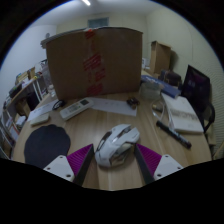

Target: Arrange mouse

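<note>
Your table [100,122] is round and wooden, with a big cardboard box [93,64] at the far side blocking the back, so work the near half. Mouse pad [45,145] is dark, sits left of your fingers, probably where the mouse belongs. Keyboard [76,107] lies beyond, near the box, and an open notebook [183,115] off to the right. Mouse [117,144] is white, sitting on the table between the pads, just ahead. Gripper [112,163] jaws are apart, gap either side of the mouse, nothing clamped yet
</note>
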### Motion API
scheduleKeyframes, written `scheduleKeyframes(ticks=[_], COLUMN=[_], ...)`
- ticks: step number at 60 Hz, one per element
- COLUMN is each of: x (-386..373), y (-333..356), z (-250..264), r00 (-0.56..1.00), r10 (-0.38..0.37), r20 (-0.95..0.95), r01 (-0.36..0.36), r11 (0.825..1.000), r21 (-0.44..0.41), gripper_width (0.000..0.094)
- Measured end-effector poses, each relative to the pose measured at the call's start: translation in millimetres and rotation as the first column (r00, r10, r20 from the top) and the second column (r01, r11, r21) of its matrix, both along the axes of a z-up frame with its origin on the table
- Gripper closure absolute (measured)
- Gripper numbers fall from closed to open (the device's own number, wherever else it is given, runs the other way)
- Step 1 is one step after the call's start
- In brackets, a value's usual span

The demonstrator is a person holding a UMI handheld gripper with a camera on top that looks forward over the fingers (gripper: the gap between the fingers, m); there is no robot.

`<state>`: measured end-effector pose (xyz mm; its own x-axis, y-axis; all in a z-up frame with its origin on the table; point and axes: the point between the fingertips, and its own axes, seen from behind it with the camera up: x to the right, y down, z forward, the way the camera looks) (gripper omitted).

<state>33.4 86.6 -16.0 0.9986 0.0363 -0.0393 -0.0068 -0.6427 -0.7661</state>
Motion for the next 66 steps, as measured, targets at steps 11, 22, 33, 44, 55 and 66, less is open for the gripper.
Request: scheduleKeyframes(ticks=[11,22,33,44,55,66], x=[-8,-6,-4,-49,-177,-217], y=[47,51,45,44,27,-5], z=[1,0,10,164,141,16], r00=[1.000,0.999,0.996,0.993,0.998,0.999], r10=[-0.024,-0.049,-0.088,-0.076,0.039,0.048], r20=[0.019,0.016,-0.031,-0.095,-0.058,-0.010], r01=[0.023,0.047,0.089,0.103,-0.021,-0.047], r11=[0.997,0.996,0.995,0.942,0.957,0.997], r21=[0.075,0.070,0.050,0.319,0.288,0.069], gripper_width=[0.0177,0.0389,0.0532,0.0534,0.0538,0.0536])
